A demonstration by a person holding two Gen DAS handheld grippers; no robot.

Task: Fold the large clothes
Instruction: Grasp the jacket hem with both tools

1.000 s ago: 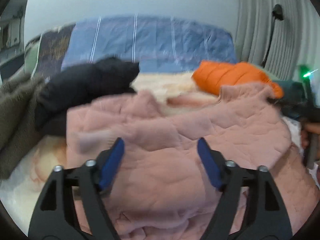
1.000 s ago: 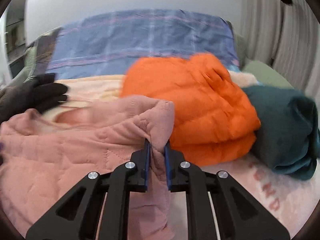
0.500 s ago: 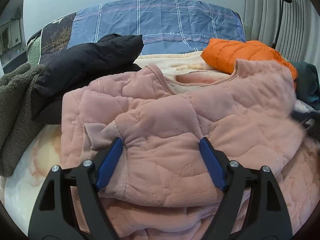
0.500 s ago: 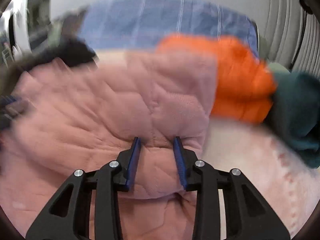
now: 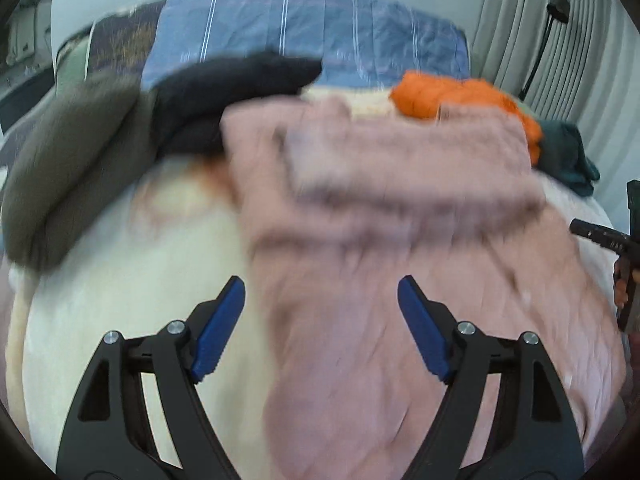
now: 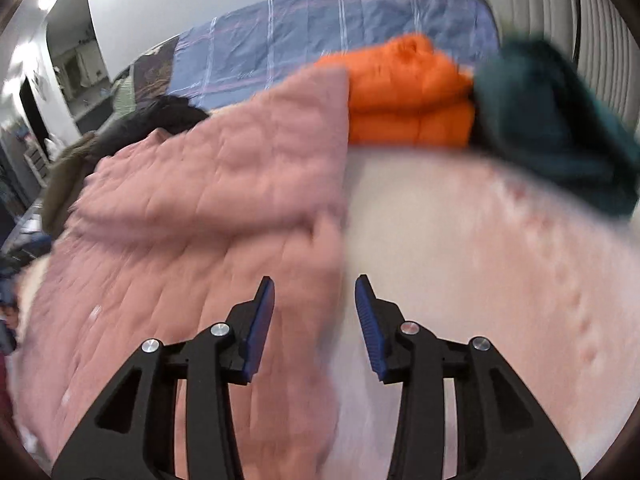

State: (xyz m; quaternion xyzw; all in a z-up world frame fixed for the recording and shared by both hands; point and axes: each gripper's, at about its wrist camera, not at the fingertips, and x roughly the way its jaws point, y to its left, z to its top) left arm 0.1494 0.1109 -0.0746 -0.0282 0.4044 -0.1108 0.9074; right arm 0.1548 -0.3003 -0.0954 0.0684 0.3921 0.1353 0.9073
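Note:
A pink quilted garment (image 5: 384, 208) lies spread on the bed, its top part folded down over the body. My left gripper (image 5: 320, 300) hangs wide open above the garment's lower left part, with no cloth pinched. In the right wrist view the same pink garment (image 6: 208, 208) fills the left half. My right gripper (image 6: 316, 300) hovers over its right edge; its jaws are opening and the pads stand clear of the fabric. The other gripper's black frame (image 5: 616, 240) shows at the right edge of the left wrist view.
A folded orange jacket (image 6: 408, 96) and a dark teal garment (image 6: 560, 128) sit at the back right. A black garment (image 5: 240, 92) and an olive one (image 5: 68, 168) lie at the back left. A pale pink-and-cream blanket (image 6: 480, 264) covers the bed, with blue striped bedding (image 5: 304, 28) behind.
The right gripper let go of the pink garment's edge, which now lies folded over. Both grippers pulled back toward the garment's near end; the left one stayed open.

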